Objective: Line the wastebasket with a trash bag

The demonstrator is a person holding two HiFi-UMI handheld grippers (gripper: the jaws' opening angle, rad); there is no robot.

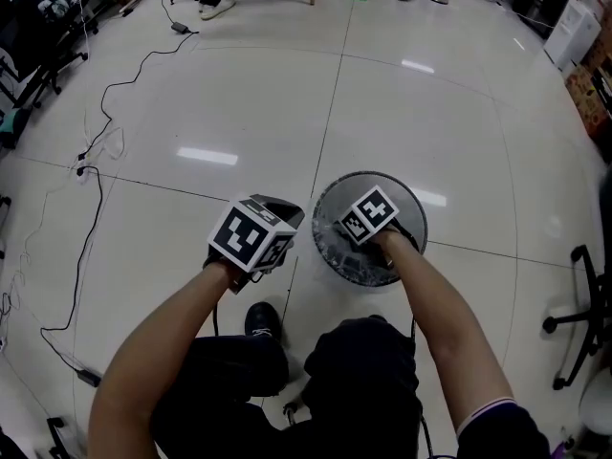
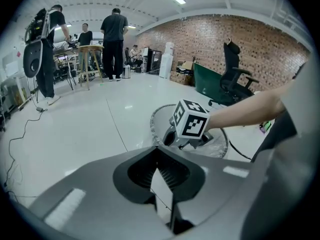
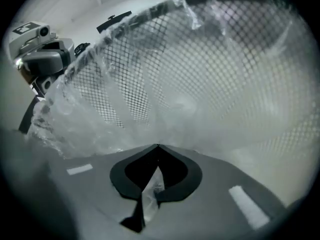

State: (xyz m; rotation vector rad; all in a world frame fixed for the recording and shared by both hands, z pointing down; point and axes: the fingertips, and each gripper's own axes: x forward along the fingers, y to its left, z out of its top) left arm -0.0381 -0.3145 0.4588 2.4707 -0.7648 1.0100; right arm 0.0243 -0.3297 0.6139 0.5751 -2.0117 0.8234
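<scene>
The clear plastic trash bag point(image 3: 75, 129), pinched in the right gripper point(image 3: 158, 147) fingers, is already lowered inside the round black mesh wastebasket point(image 1: 368, 175), the left gripper point(image 2: 159, 148) fingers are closed empty, and settling seems left.

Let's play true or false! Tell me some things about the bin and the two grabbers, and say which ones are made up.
1. The right gripper is down inside the wastebasket. True.
2. The wastebasket is made of solid wood. False: its wall is open wire mesh.
3. A clear trash bag lies over the wastebasket's rim. True.
4. The left gripper has its jaws wide open. False: they are shut, with nothing between them.
5. The wastebasket stands on a table. False: it stands on the shiny floor.
</scene>
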